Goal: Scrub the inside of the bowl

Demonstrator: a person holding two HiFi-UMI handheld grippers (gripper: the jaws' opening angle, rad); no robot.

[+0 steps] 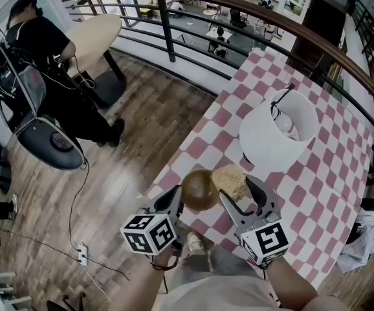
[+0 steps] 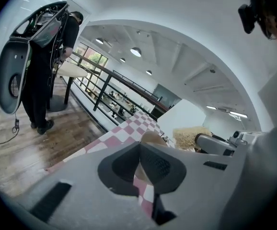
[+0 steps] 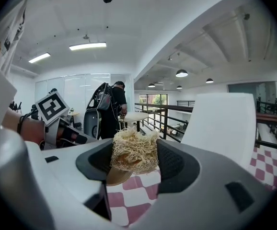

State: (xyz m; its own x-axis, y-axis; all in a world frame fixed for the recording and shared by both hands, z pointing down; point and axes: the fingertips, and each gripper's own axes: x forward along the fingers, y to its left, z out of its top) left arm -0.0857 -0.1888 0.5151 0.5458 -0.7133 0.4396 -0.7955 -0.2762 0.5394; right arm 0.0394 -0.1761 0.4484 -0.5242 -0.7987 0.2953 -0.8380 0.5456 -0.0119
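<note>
Closest in, the left gripper (image 1: 176, 198) has its jaws pinched almost together on the rim of the brown bowl (image 1: 198, 190), held over the checked table's (image 1: 316, 186) near edge. The right gripper (image 1: 241, 193) squeezes a straw-coloured scrubber (image 1: 231, 181) against the bowl's side. To my eye, the rim grip should be firm while the scrubber circles inside, clear of the white lampshade (image 1: 277, 131) behind.

1. One brown bowl (image 1: 200, 190) is counted.
2. One fibre scrubber (image 1: 231, 180) is counted.
3. Two claws are counted: the left claw (image 1: 174, 199) and the right claw (image 1: 240, 190).
4. One white lampshade (image 1: 279, 135) is seen.
5. One checked worktop (image 1: 329, 173) is seen.
6. One person (image 1: 44, 50) is seen.
</note>
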